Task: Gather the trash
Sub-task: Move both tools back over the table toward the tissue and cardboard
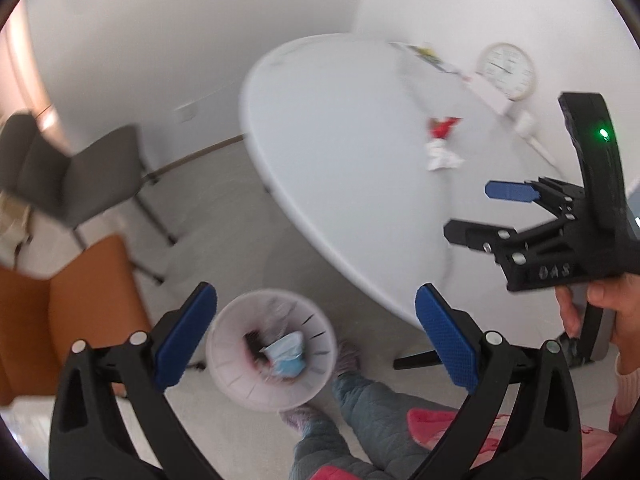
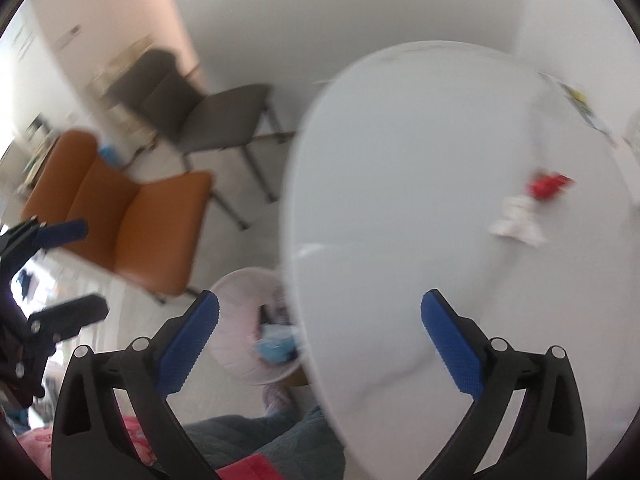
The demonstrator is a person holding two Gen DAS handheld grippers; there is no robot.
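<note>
Both grippers spread wide, nothing between jaws: left gripper [image 1: 316,334] over white bin [image 1: 240,384] on the floor, right gripper [image 2: 320,340] at the table [image 2: 400,180] edge. Red wrapper [image 1: 442,126] and what looks like crumpled white paper [image 1: 440,156] lie together on the table, well apart from both; blurry.

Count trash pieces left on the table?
2: a red wrapper and a crumpled white paper, touching, toward the far right of the white table. Blur could hide smaller scraps.
</note>
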